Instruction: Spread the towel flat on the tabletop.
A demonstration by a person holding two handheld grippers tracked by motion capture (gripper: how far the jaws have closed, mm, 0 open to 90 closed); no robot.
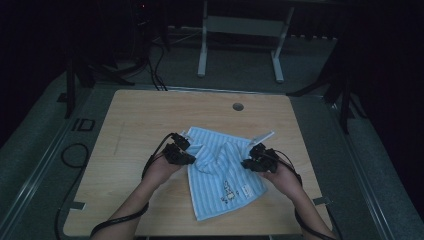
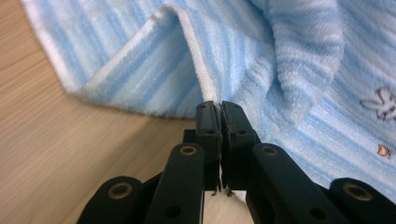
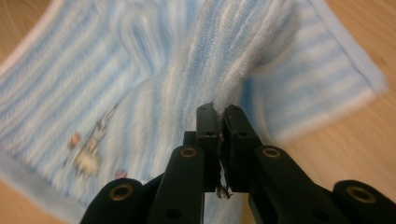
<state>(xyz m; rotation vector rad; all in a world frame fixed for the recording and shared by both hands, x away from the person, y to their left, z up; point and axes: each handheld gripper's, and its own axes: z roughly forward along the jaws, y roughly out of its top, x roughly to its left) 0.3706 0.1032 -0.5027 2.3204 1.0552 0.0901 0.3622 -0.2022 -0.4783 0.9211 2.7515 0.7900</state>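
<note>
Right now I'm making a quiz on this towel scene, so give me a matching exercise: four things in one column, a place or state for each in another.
1. left claw
2. right claw
3. towel
4. table hole

a. beyond the towel, on bare wood
b. shut on the towel's left edge
c. bunched up in the middle
d. shut on the towel's right edge

Pairs: 1-b, 2-d, 3-c, 4-a

A soft terry towel (image 1: 220, 175) in pale blue and white stripes has a white edge band just ahead of the black left gripper (image 2: 219, 106). Small grey and orange embroidered figures sit left of the black right gripper (image 3: 218, 109). Beneath lies the light wood-grain tabletop (image 1: 140, 115).
</note>
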